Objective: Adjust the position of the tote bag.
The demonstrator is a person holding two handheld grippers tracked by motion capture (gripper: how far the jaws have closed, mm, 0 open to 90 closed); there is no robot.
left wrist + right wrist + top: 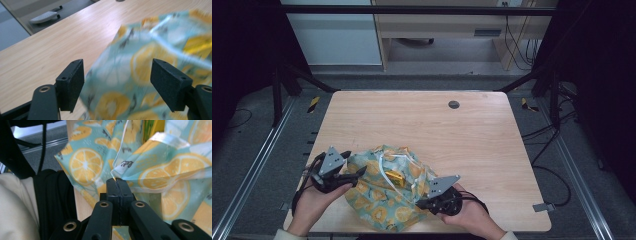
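Observation:
A teal cloth bag (379, 197) printed with lemon slices lies crumpled at the table's near edge, its white drawstring (399, 160) looped on top and something yellow (394, 177) showing in its mouth. My left gripper (354, 176) stands open at the bag's left side. In the left gripper view the bag (140, 57) reaches in between the spread jaws of that gripper (117, 82), and I cannot tell whether they touch it. My right gripper (419, 202) sits at the bag's near right. Its jaws (117, 181) are shut on the bag's folded edge (125, 171), beside the white cord (121, 147).
The wooden table (412, 125) has a round grey cable hole (454, 104) near its far edge. Black frame posts and cables (557, 130) stand off to the sides. A pale sleeve (15, 207) lies close to the right gripper.

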